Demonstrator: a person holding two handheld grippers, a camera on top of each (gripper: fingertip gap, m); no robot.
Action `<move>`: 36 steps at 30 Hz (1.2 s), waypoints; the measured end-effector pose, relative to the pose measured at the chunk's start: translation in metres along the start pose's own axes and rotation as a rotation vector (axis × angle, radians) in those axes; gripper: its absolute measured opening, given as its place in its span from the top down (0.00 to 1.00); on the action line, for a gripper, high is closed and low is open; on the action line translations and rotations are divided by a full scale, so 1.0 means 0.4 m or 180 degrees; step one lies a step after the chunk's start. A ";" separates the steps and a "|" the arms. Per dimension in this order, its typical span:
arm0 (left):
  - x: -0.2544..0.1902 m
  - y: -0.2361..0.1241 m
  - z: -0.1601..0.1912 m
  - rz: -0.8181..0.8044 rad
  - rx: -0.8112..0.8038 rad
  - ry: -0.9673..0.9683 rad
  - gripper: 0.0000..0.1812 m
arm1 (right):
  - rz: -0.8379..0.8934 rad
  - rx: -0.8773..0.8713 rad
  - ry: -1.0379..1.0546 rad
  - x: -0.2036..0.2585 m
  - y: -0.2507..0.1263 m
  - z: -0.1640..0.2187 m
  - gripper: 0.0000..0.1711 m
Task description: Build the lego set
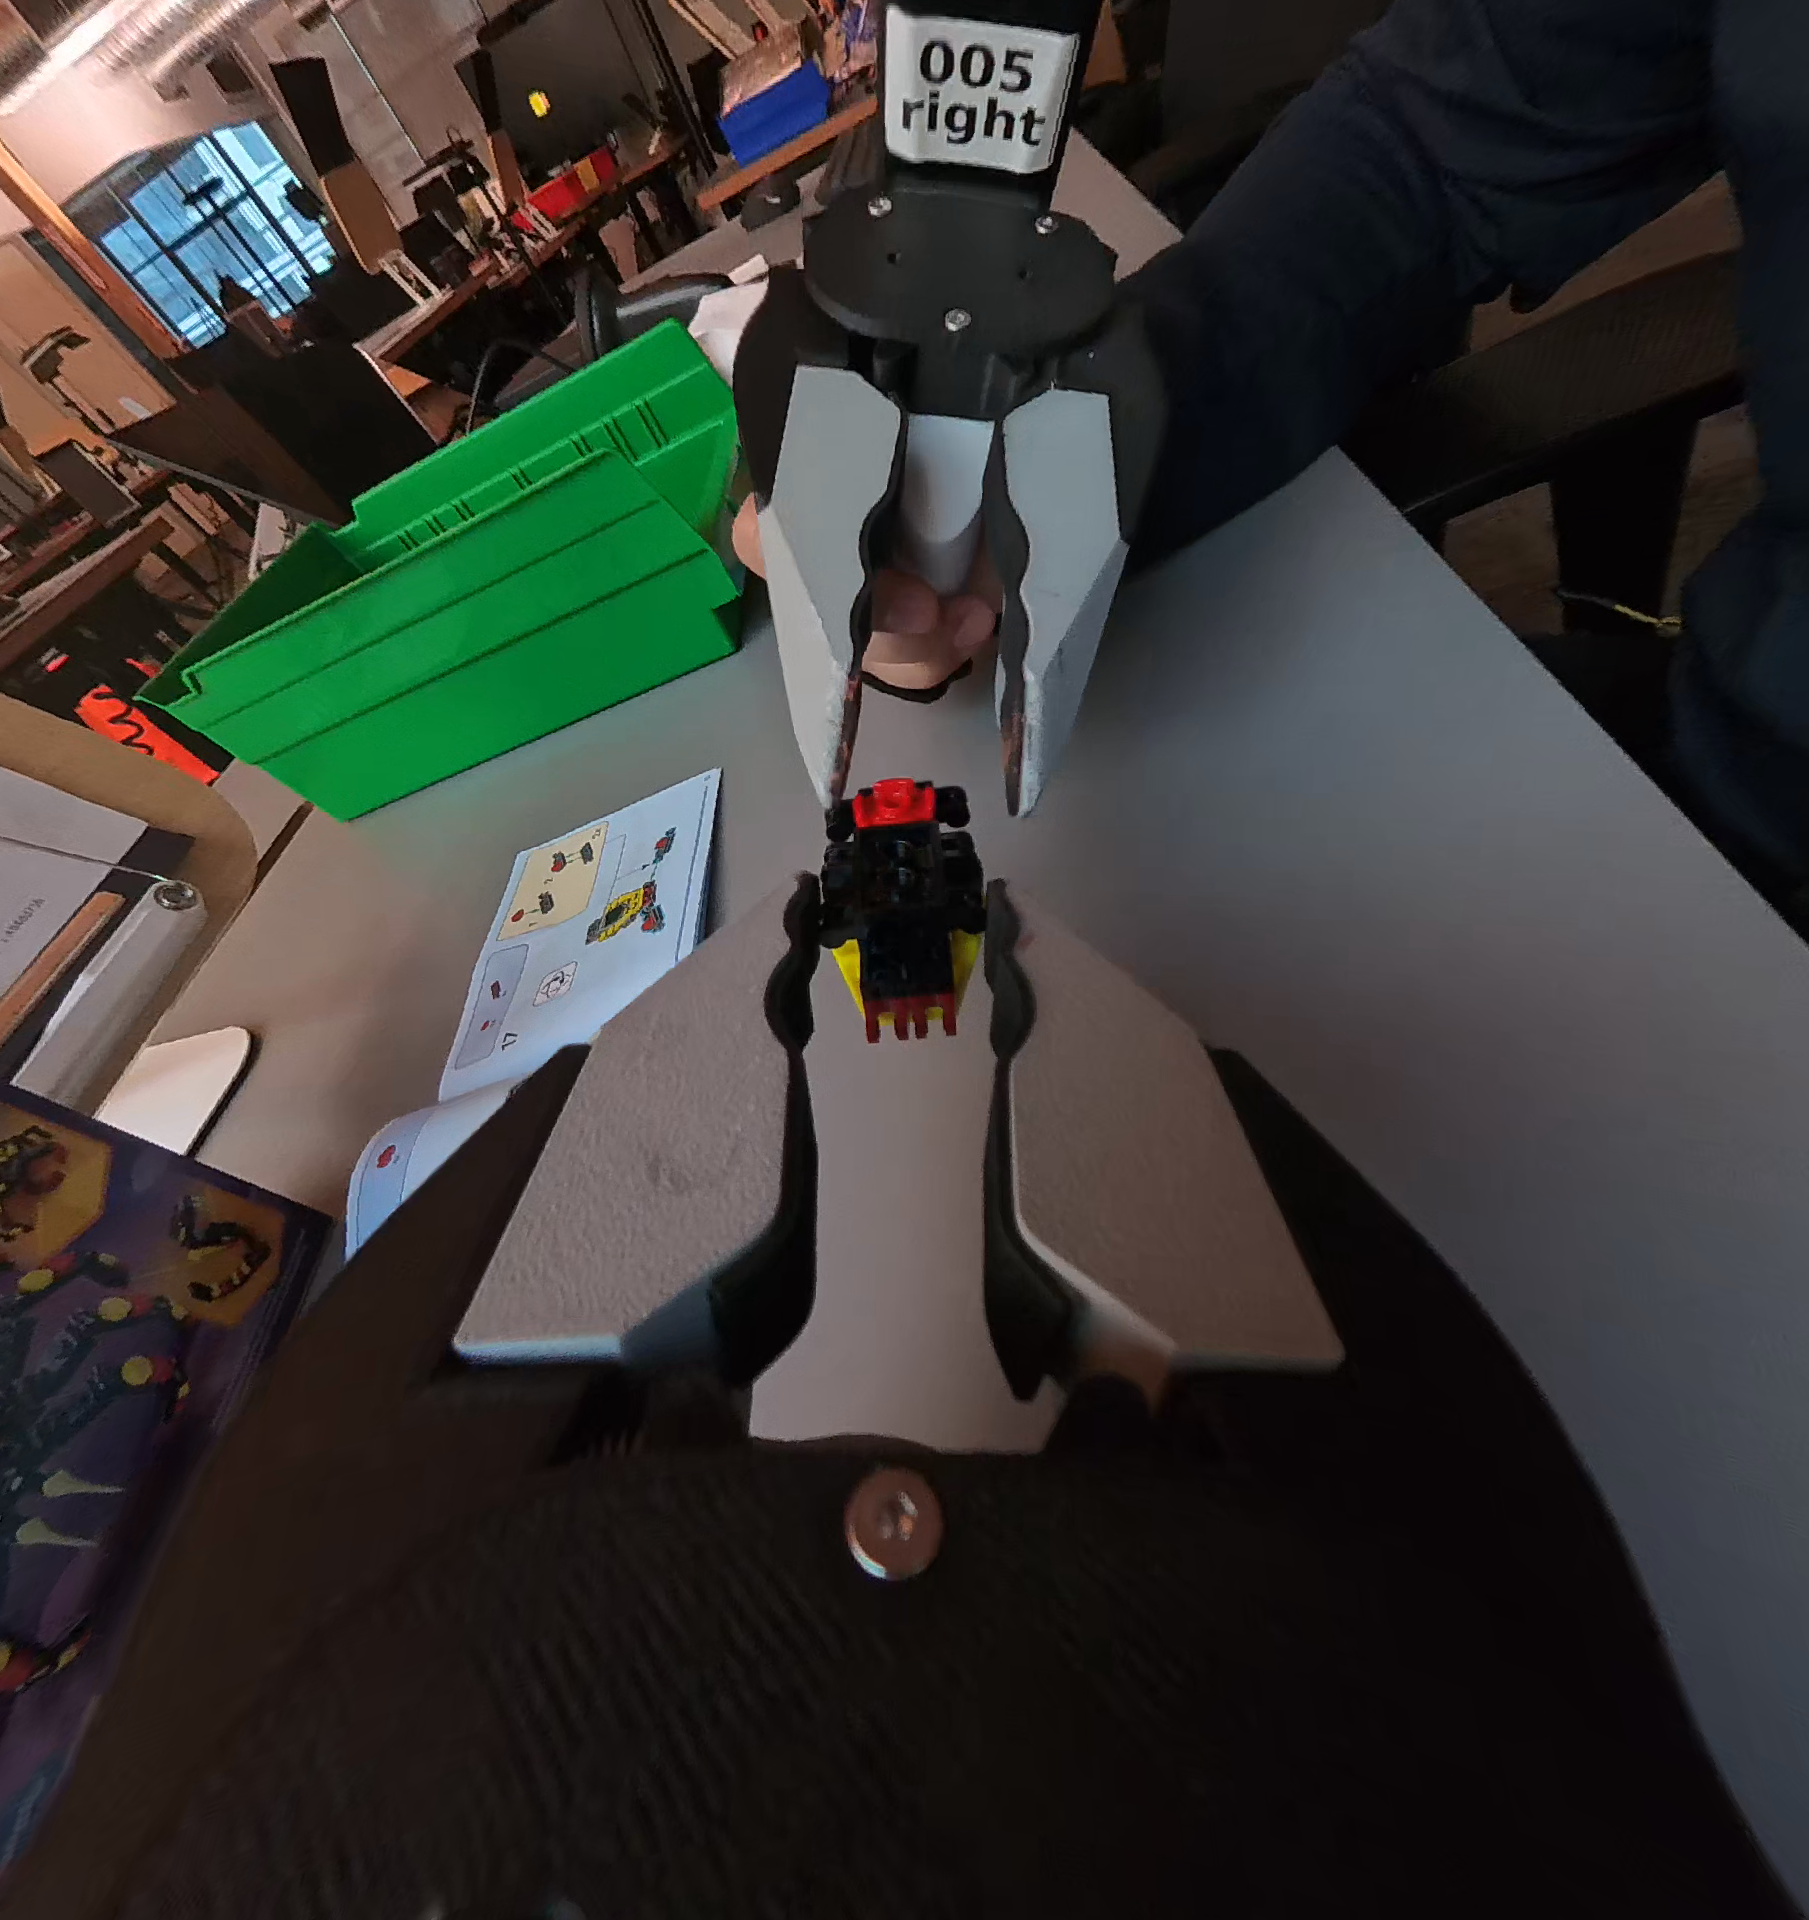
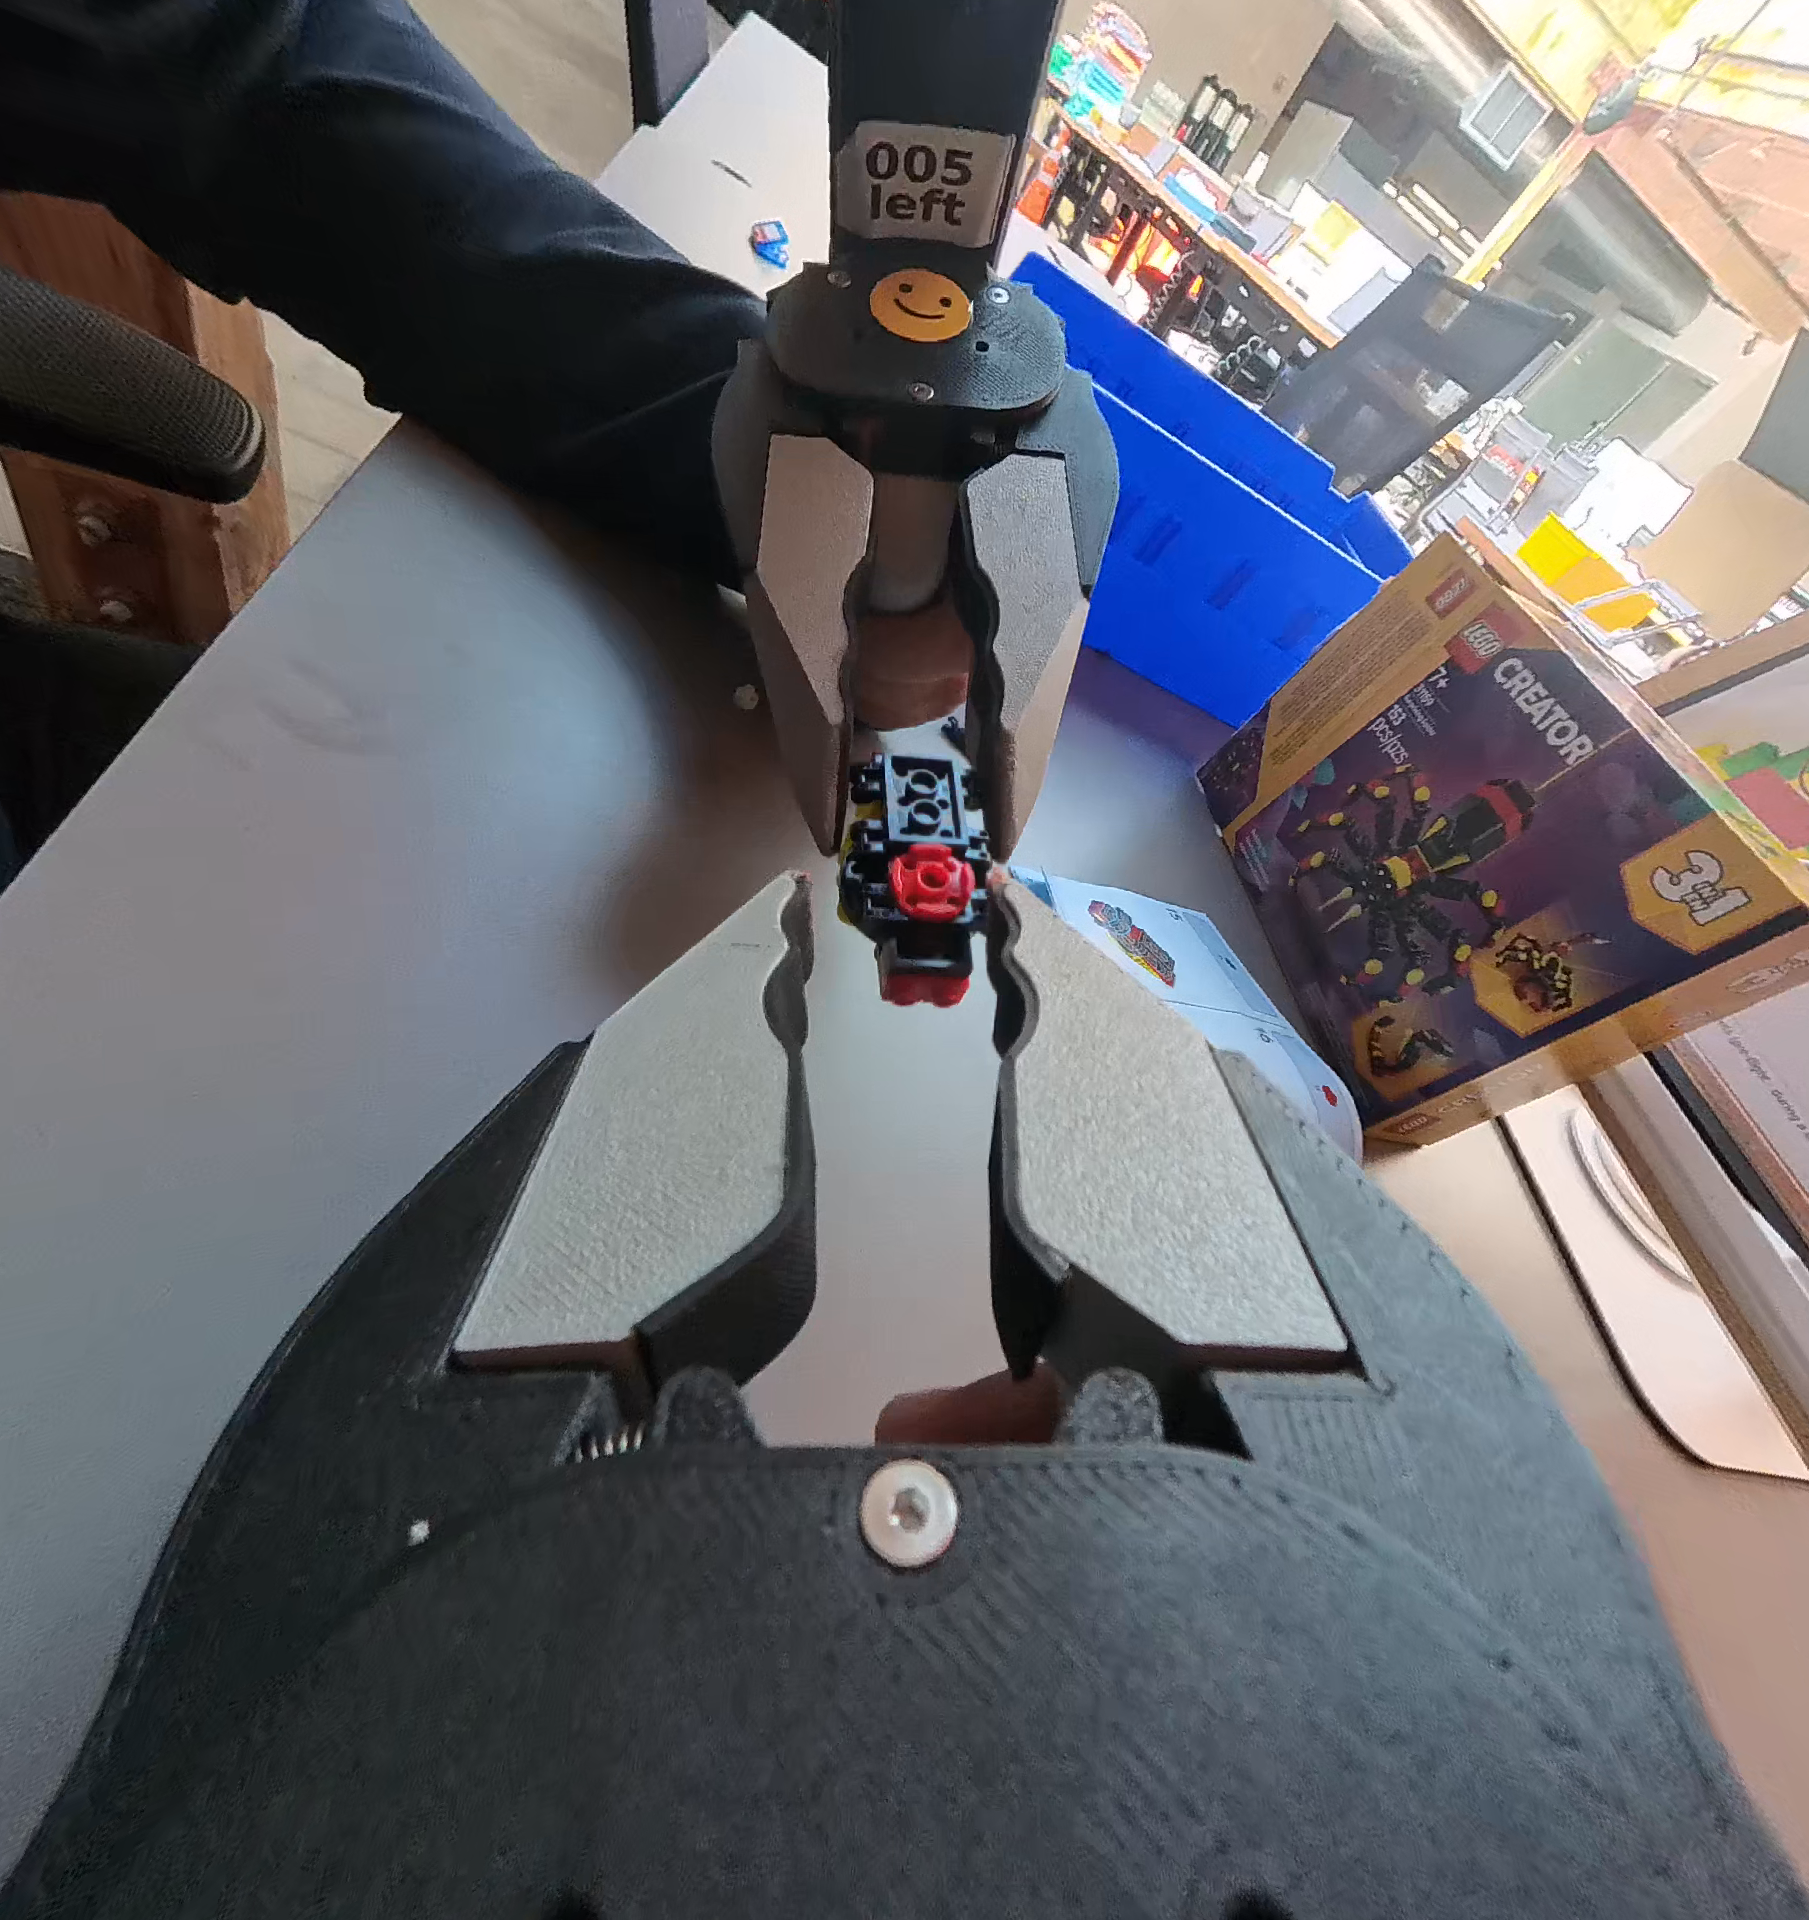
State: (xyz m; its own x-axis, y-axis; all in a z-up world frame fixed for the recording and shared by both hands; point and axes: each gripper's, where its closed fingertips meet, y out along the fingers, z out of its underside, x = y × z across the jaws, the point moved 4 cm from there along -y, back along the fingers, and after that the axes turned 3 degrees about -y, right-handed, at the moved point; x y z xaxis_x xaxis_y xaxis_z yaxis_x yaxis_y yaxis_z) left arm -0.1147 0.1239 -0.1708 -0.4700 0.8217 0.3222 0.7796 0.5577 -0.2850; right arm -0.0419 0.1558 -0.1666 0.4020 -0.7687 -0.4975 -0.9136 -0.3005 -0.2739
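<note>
A small lego assembly of black, yellow and red bricks is held above the grey table. My left gripper is shut on its black and yellow body. My right gripper faces it from the far side, open, with its fingertips on either side of the assembly's red end. In the right wrist view, my right gripper straddles the assembly, whose round red stud piece faces the camera. There is a gap at the left fingertip. The left gripper grips the assembly's black body from behind.
A green bin stands at the back left and an open instruction booklet lies beside the grippers. The purple lego box and a blue bin stand to the right. A dark sleeve and a chair armrest are at the table edge. The tips of both grippers are at nearly the same place.
</note>
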 end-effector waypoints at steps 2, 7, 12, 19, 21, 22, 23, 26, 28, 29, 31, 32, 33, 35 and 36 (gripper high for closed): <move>-0.003 -0.001 -0.007 0.0033 -0.0072 -0.0021 0.84 | 0.0025 0.0012 0.0017 -0.002 0.002 0.002 0.82; -0.006 0.001 -0.005 0.0044 -0.0050 0.0011 0.84 | 0.0009 -0.0035 0.0024 0.000 0.000 -0.005 0.89; -0.006 0.001 -0.006 0.0044 -0.0061 0.0012 0.84 | 0.0033 0.0005 0.0071 -0.003 0.004 0.003 0.80; -0.009 0.003 -0.004 0.0076 -0.0022 0.0003 0.84 | -0.0004 0.0068 0.0074 0.000 0.008 0.009 0.84; -0.009 0.006 0.002 0.0116 0.0081 -0.0144 0.84 | -0.0042 0.0142 0.0085 0.002 0.011 0.016 0.85; -0.008 0.008 0.006 0.0145 0.0150 -0.0256 0.84 | -0.0064 0.0194 0.0092 0.004 0.014 0.021 0.85; -0.005 0.010 0.011 0.0155 0.0214 -0.0354 0.84 | -0.0061 0.0251 0.0098 0.003 0.016 0.028 0.85; 0.014 0.019 0.030 0.0035 0.0424 -0.0567 0.84 | -0.0063 0.0524 0.0207 -0.002 0.029 0.062 0.85; 0.017 0.023 0.049 0.0044 0.0638 -0.0721 0.85 | -0.0150 0.0759 0.0304 0.001 0.037 0.089 0.89; 0.023 0.024 0.057 -0.0011 0.0713 -0.0783 0.86 | -0.0117 0.0891 0.0308 -0.003 0.039 0.103 0.89; 0.026 0.021 0.070 0.0013 0.0827 -0.0917 0.85 | -0.0109 0.1097 0.0248 -0.003 0.044 0.125 0.89; 0.027 0.019 0.075 0.0028 0.0865 -0.0976 0.85 | -0.0089 0.1108 0.0219 -0.003 0.044 0.126 0.89; 0.030 0.018 0.078 0.0027 0.0878 -0.1021 0.84 | -0.0080 0.1111 0.0206 -0.002 0.044 0.125 0.89; 0.034 0.014 0.078 0.0033 0.0857 -0.1089 0.84 | -0.0086 0.1109 0.0217 -0.003 0.043 0.125 0.89; 0.037 0.012 0.078 0.0021 0.0840 -0.1121 0.83 | -0.0104 0.1099 0.0226 -0.002 0.043 0.124 0.88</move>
State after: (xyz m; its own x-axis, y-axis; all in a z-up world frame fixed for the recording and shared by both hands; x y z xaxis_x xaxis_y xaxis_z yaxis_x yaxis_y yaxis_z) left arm -0.1310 0.1424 -0.1955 -0.6134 0.7897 0.0052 0.6722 0.5255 -0.5215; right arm -0.0547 0.1795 -0.2117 0.4144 -0.8029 -0.4286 -0.8209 -0.1264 -0.5569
